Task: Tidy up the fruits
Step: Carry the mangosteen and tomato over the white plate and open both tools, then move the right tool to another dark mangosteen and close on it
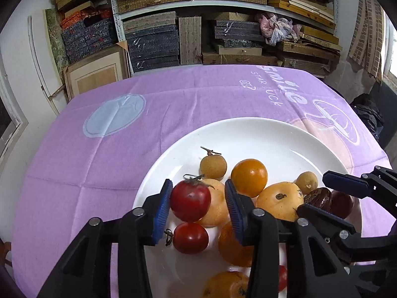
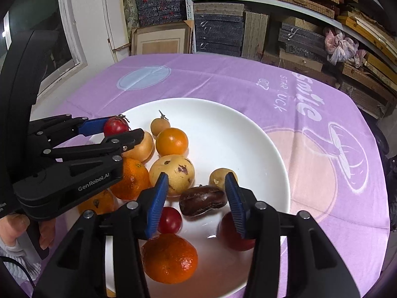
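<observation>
A white plate (image 1: 260,134) (image 2: 223,114) on a purple tablecloth holds mixed fruit: oranges (image 1: 248,177) (image 2: 171,141), yellow pears (image 1: 280,204) (image 2: 171,173), small longans (image 1: 213,167) (image 2: 160,125), red tomatoes (image 1: 190,238) and a dark brown fruit (image 2: 203,200) (image 1: 318,198). My left gripper (image 1: 198,202) (image 2: 116,126) has a red tomato (image 1: 190,201) (image 2: 115,126) between its blue pads, left pad touching it, a gap at the right. My right gripper (image 2: 197,193) (image 1: 330,193) is open, its fingers either side of the dark brown fruit.
The purple tablecloth (image 1: 99,164) (image 2: 322,114) carries white lettering and a pale blue circle (image 1: 114,115) (image 2: 144,77). Shelves of stacked boxes (image 1: 193,19) stand behind the table. A white door and wall are at the left.
</observation>
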Available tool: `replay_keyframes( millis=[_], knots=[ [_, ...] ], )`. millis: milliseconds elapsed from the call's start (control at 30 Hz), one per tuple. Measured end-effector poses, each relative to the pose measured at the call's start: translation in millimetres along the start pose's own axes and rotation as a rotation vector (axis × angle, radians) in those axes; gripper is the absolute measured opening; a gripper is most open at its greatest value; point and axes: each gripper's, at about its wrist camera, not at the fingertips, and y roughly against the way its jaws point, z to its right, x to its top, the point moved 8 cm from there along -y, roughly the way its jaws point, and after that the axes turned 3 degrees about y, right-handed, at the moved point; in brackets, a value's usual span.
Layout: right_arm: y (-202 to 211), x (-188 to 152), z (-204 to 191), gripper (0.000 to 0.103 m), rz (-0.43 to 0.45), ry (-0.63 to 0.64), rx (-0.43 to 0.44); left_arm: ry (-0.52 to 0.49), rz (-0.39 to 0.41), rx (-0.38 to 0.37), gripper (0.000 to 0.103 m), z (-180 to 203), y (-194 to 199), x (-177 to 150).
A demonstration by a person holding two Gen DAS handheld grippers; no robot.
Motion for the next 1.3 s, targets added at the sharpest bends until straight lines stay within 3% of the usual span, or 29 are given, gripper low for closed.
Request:
replay_keyframes(
  millis=[300, 700, 833, 1000, 1133, 1300],
  knots=[
    [29.6, 12.0, -4.4, 0.055, 0.061, 0.023, -0.013, -0.023, 0.077, 0.063, 0.072, -2.1, 29.9, 9.2],
    [211.6, 30.4, -38.8, 0.073, 0.385, 0.059, 0.023, -0.085, 0.298, 0.101, 0.083, 12.3, 159.9, 13.9],
    [260.4, 12.3, -54.0, 0.079, 0.457, 0.072, 0.049, -0.089, 0.357, 0.105, 0.090, 14.9, 200.3, -1.2],
    [287.6, -26.6, -69.1, 0.088, 0.482, 0.082, 0.068, -0.084, 0.380, 0.092, 0.092, 18.8, 233.6, -32.0],
    [287.7, -65.0, -77.1, 0.092, 0.472, 0.062, 0.087, -0.087, 0.374, 0.093, 0.097, 23.1, 242.8, -60.8],
    [256.1, -113.7, -82.5, 0.095, 0.408, 0.013, 0.114, -0.097, 0.323, 0.102, 0.099, 28.9, 228.9, -106.7]
  ],
)
